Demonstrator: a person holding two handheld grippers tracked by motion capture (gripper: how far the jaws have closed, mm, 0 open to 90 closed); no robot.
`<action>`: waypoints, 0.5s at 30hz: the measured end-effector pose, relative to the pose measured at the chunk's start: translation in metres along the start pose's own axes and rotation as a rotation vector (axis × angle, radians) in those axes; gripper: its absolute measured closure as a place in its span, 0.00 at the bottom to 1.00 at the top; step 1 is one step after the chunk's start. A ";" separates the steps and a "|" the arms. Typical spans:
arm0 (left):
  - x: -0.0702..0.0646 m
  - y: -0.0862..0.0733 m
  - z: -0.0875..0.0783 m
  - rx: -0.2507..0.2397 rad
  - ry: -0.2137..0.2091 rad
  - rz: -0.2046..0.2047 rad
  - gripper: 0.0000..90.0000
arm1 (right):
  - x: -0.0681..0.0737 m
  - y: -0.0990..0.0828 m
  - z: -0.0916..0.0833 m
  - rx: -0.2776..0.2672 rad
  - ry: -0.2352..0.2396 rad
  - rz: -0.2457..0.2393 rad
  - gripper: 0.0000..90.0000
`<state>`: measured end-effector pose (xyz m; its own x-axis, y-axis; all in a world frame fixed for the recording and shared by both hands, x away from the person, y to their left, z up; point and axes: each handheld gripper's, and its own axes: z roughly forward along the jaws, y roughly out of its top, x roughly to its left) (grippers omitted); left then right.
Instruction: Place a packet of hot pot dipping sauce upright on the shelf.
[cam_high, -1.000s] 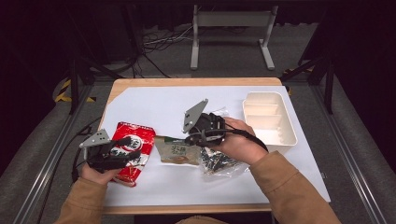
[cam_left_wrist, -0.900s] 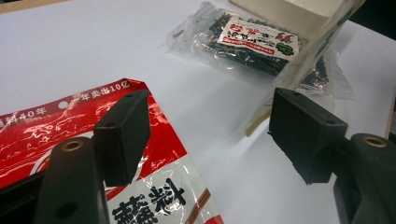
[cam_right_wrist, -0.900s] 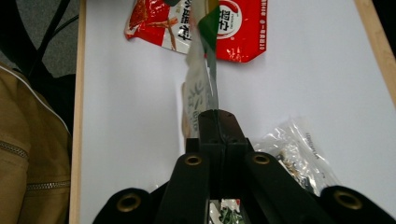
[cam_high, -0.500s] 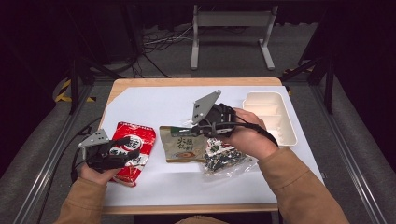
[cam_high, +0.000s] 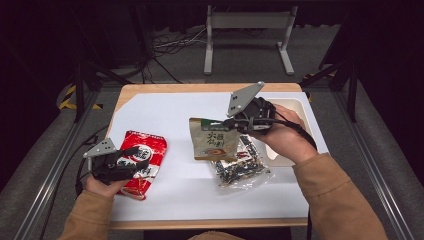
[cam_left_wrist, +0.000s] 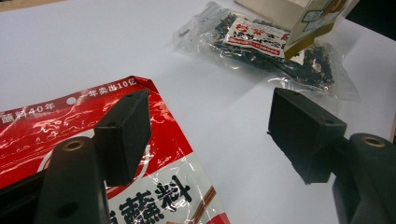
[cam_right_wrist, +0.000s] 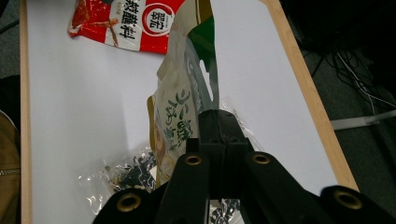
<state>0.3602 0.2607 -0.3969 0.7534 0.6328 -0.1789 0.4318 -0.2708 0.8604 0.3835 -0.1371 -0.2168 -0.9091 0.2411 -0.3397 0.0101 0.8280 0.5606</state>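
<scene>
My right gripper (cam_high: 231, 122) (cam_right_wrist: 217, 122) is shut on the top edge of a beige and green snack pouch (cam_high: 215, 142) (cam_right_wrist: 180, 105), which hangs lifted off the table. Beneath it lies a clear bag of dark pieces (cam_high: 241, 167) (cam_left_wrist: 261, 46) (cam_right_wrist: 126, 175). At the near left, a red snack bag (cam_high: 145, 152) (cam_left_wrist: 56, 121) (cam_right_wrist: 126, 23) lies flat. My left gripper (cam_high: 133, 159) (cam_left_wrist: 212, 126) stands open at its edge, one jaw over the bag and the other over bare table.
A cream tray (cam_high: 300, 106) (cam_left_wrist: 271, 7) sits at the right, partly behind the right hand. A white sheet (cam_high: 165, 110) covers the wooden tabletop, whose wooden edge (cam_right_wrist: 303, 79) shows around it. Metal frames and cables stand beyond the far side.
The right gripper has risen and moved toward the tray, lifting the beige and green pouch off the table. The left gripper and the red bag have stayed put.
</scene>
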 end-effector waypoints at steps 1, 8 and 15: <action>0.000 0.000 0.000 0.001 0.000 0.001 0.34 | -0.001 -0.001 -0.002 0.003 -0.004 0.002 1.00; 0.000 -0.001 0.000 0.000 0.001 -0.009 0.34 | -0.010 -0.010 -0.012 0.007 -0.044 0.021 1.00; 0.001 -0.001 0.000 0.005 0.003 -0.014 0.34 | -0.019 -0.019 -0.021 0.005 -0.073 0.050 1.00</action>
<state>0.3600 0.2615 -0.3983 0.7458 0.6385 -0.1900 0.4450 -0.2654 0.8553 0.3921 -0.1676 -0.2051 -0.8746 0.3185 -0.3655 0.0571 0.8163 0.5747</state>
